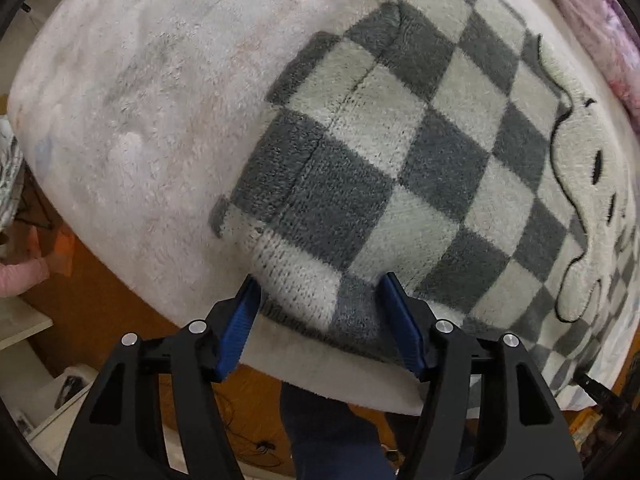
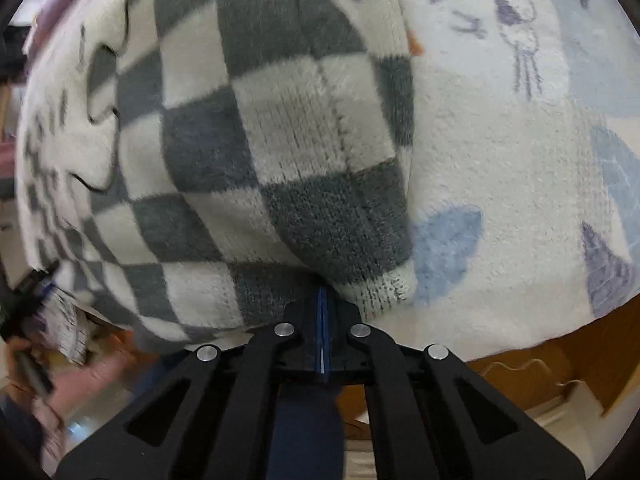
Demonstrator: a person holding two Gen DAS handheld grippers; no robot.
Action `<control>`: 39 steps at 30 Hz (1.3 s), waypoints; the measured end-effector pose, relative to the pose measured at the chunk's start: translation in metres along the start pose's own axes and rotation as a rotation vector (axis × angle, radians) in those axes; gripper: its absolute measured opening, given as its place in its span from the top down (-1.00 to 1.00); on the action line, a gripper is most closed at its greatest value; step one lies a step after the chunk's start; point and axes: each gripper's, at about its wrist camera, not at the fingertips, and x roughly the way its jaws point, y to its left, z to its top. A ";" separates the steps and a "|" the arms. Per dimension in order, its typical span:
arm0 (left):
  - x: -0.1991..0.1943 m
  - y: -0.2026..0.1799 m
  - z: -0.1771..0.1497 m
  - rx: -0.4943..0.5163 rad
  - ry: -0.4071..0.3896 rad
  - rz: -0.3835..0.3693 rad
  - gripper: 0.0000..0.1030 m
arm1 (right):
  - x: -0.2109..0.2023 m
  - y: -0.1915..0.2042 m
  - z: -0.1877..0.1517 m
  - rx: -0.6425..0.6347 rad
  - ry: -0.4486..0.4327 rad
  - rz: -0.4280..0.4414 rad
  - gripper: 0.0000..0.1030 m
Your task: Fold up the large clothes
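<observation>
A fluffy grey-and-white checked garment (image 1: pixel 400 168) lies on a white fleece blanket (image 1: pixel 140 120). It has a cream patch with a drawn face at the right. My left gripper (image 1: pixel 320 292) is open, its blue pads either side of the garment's near hem, which bulges between them. In the right wrist view the same checked garment (image 2: pixel 248 152) fills the left and middle. My right gripper (image 2: pixel 322 300) is shut, its pads pressed together at the garment's lower edge; whether cloth is pinched between them is hidden.
The blanket in the right wrist view (image 2: pixel 500 140) carries blue and purple prints. Orange-brown floor (image 1: pixel 128 320) lies below the blanket's edge. A pink cloth (image 1: pixel 592 20) sits at the far right. White furniture (image 1: pixel 24 328) stands at the left.
</observation>
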 end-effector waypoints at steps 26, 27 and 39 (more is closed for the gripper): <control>-0.030 0.066 0.024 -0.173 -0.106 -0.254 -0.31 | -0.063 0.168 0.115 -0.090 -0.326 -0.027 0.99; -0.027 0.067 0.027 -0.178 -0.099 -0.260 -0.32 | -0.061 0.191 0.119 -0.115 -0.328 0.011 0.99; 0.000 0.077 0.039 -0.181 -0.030 -0.384 -0.33 | 0.025 0.262 0.171 -0.056 -0.255 -0.040 1.00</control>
